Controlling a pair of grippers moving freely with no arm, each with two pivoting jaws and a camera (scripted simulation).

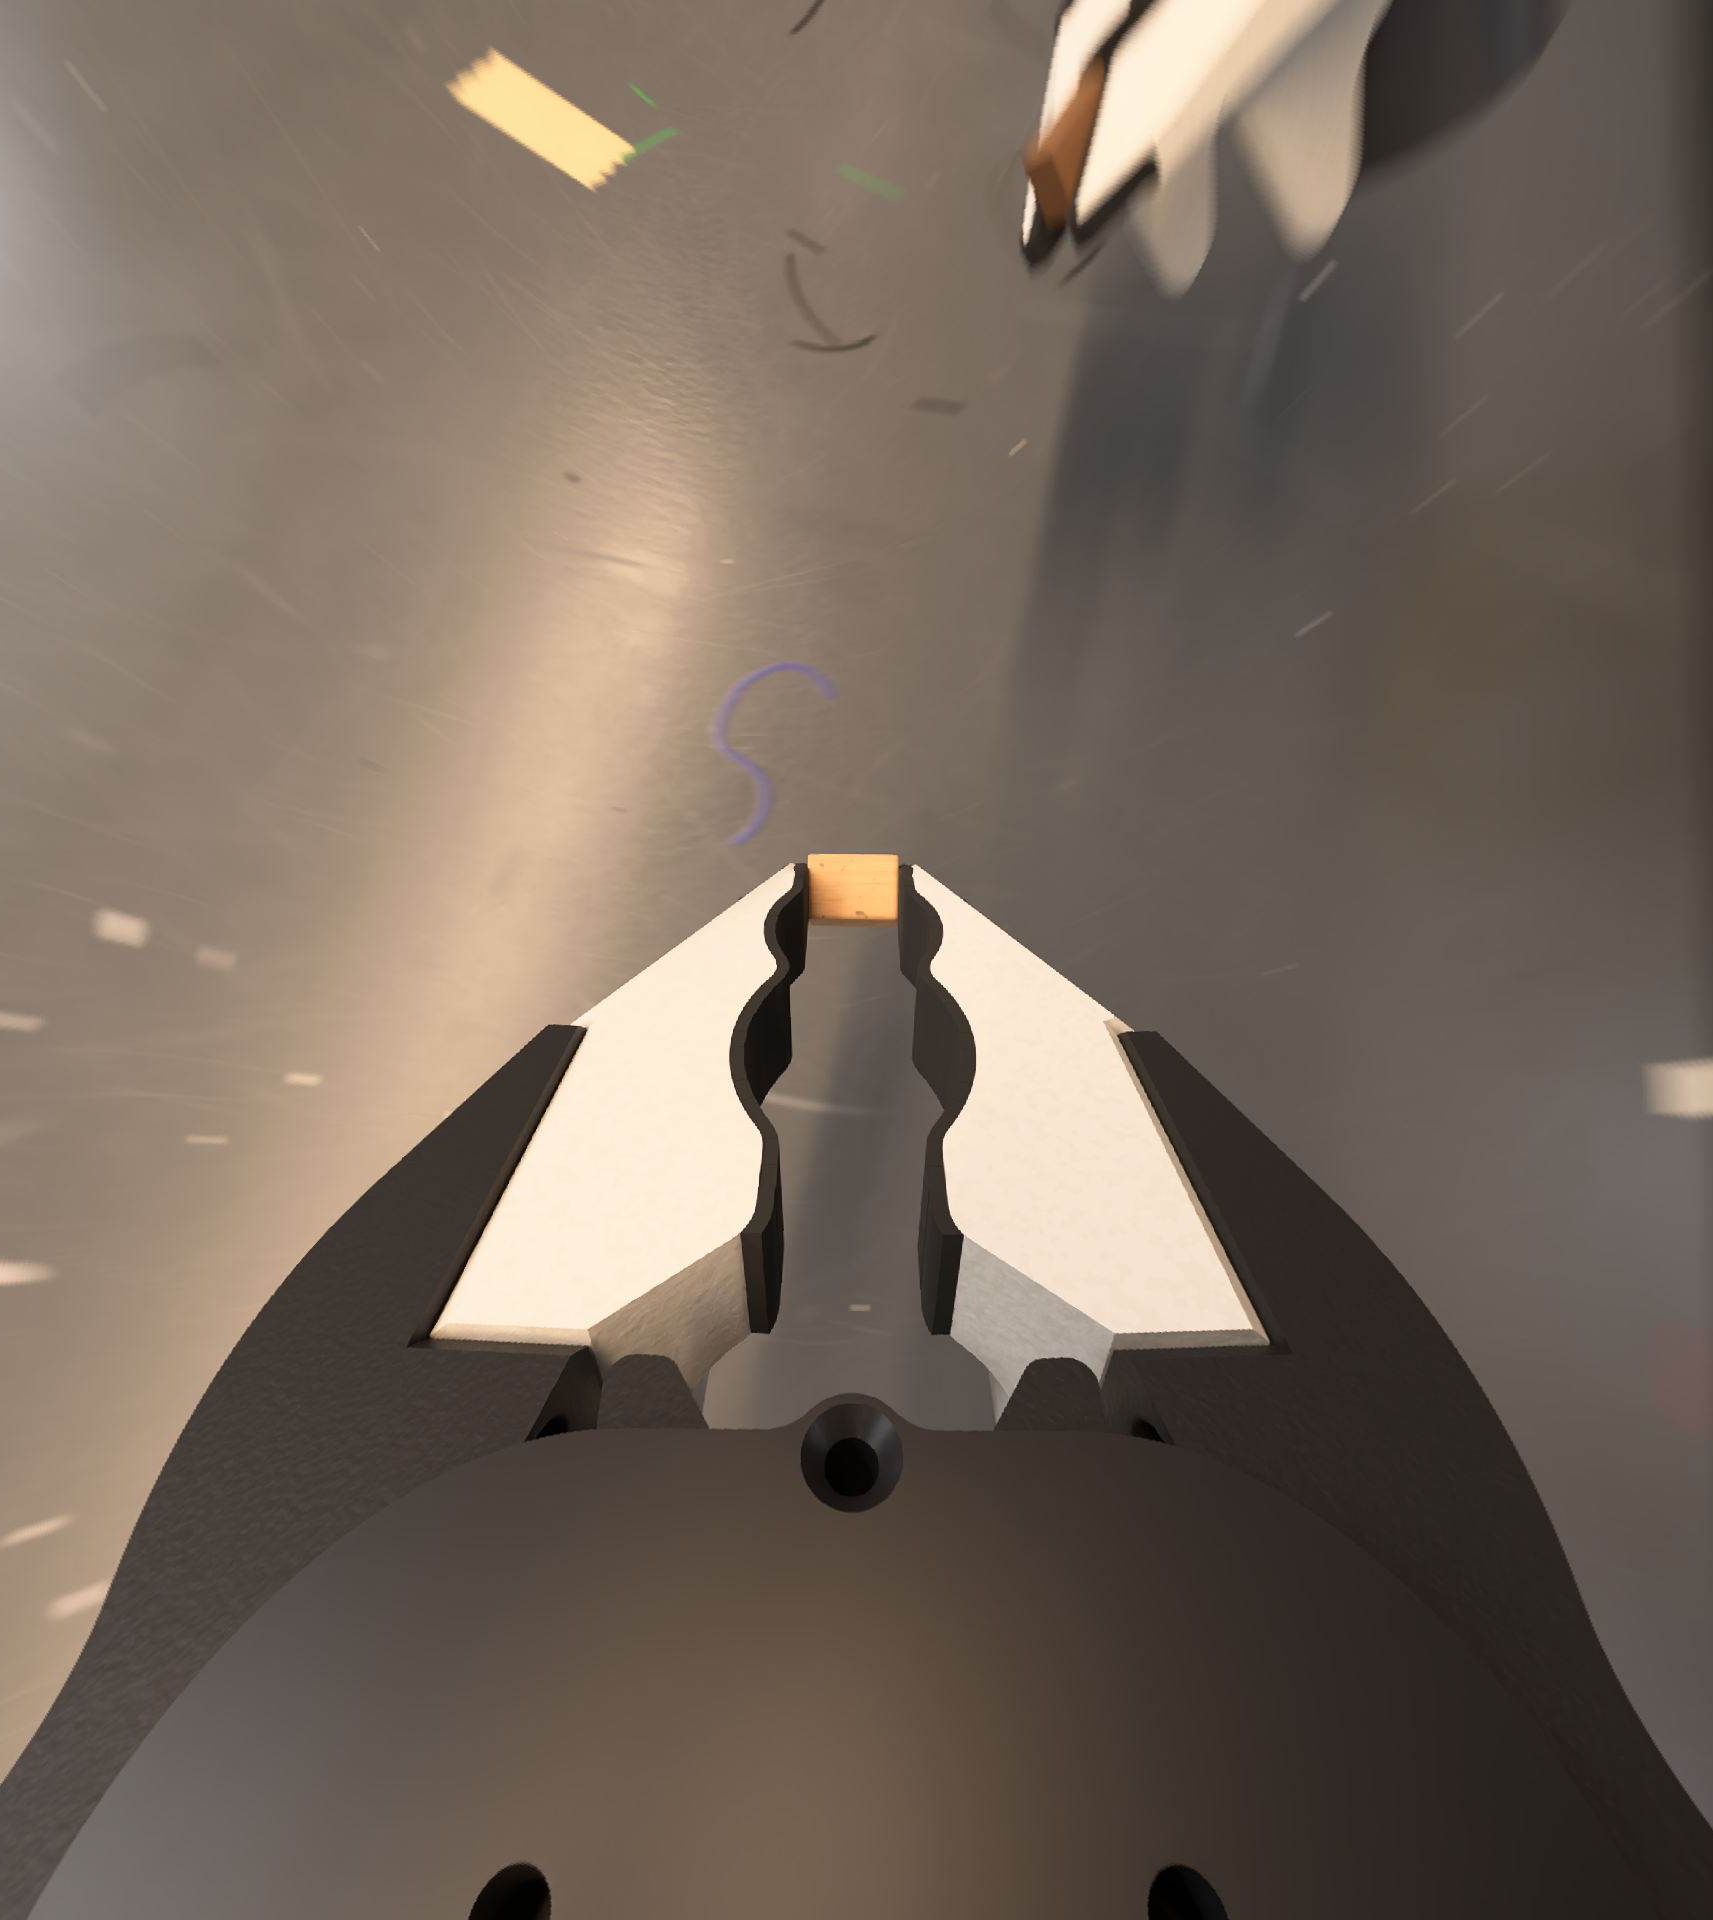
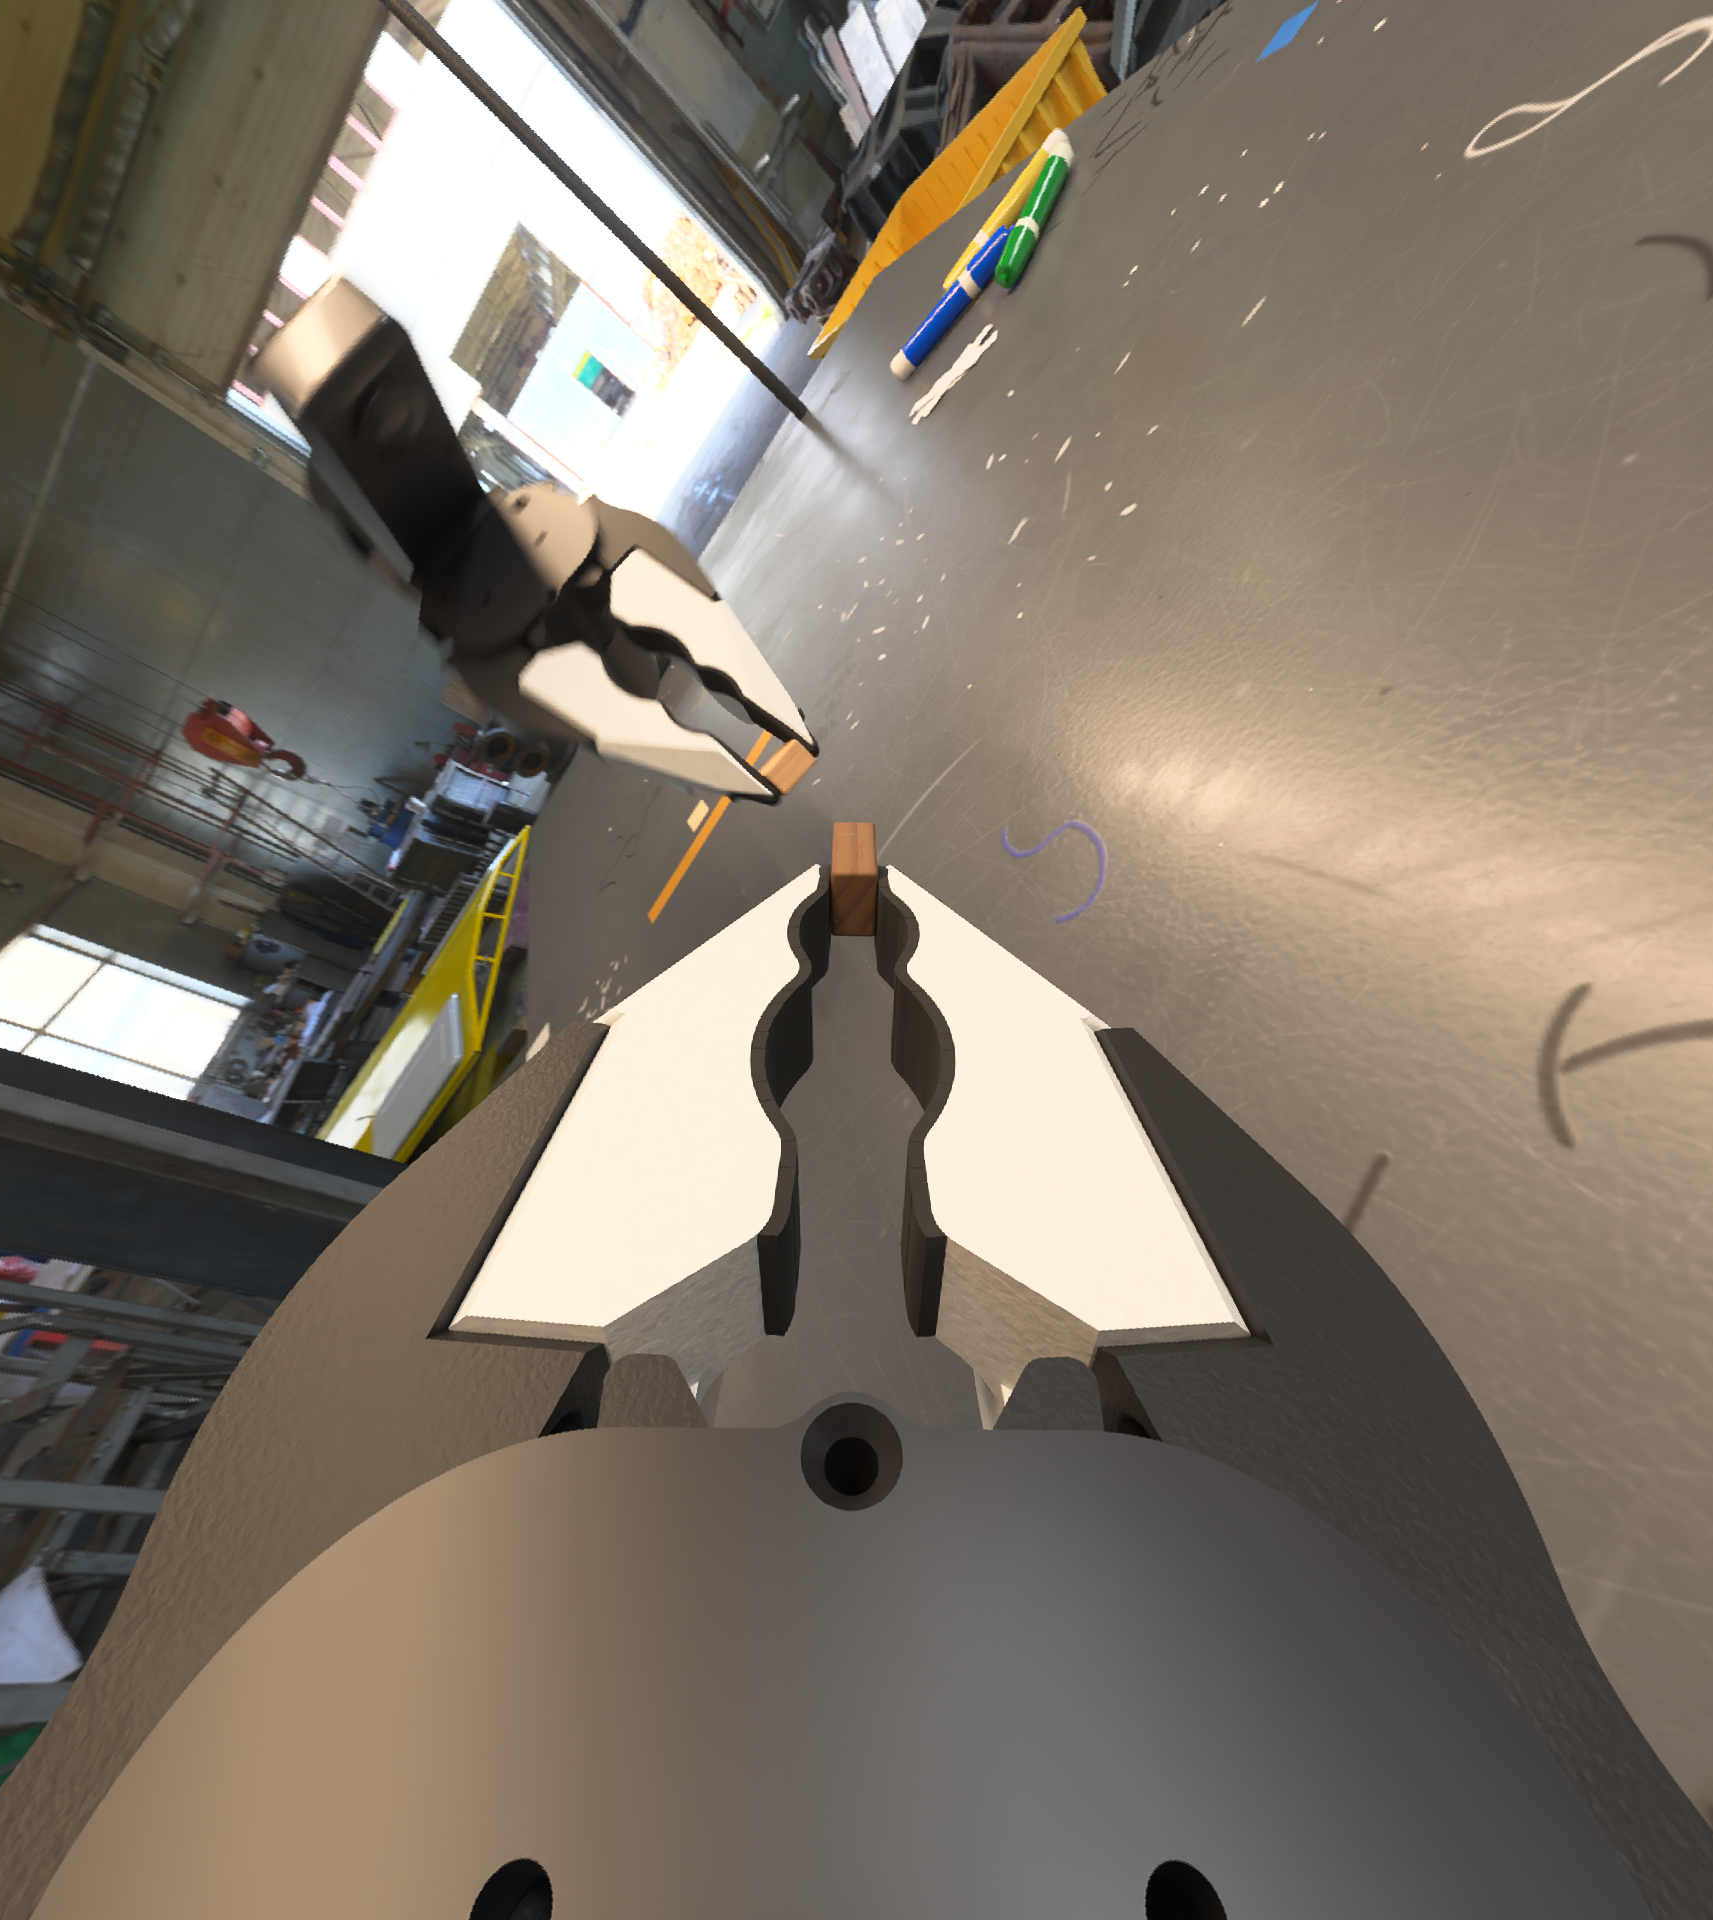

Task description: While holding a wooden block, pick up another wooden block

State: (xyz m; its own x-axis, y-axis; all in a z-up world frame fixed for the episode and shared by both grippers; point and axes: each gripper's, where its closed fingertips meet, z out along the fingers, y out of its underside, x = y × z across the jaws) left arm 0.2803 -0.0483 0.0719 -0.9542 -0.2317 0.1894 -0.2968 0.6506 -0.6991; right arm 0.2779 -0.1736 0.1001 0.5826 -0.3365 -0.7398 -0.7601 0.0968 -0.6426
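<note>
My left gripper (image 1: 853,883) is shut on a light wooden block (image 1: 853,889) at its fingertips, above the grey scratched table (image 1: 416,623). My right gripper (image 2: 853,883) is shut on a darker brown wooden block (image 2: 853,880) held upright between its tips. In the left wrist view the right gripper (image 1: 1065,213) shows blurred at the top right with its brown block (image 1: 1065,145). In the right wrist view the left gripper (image 2: 790,769) hangs ahead and left, its light block (image 2: 787,767) at its tips.
A pale tape strip (image 1: 540,120) lies on the far table in the left wrist view. A blue marker (image 2: 951,301) and a green marker (image 2: 1034,213) lie at the far table edge beside a yellow board (image 2: 966,156). An orange line (image 2: 701,847) marks the table.
</note>
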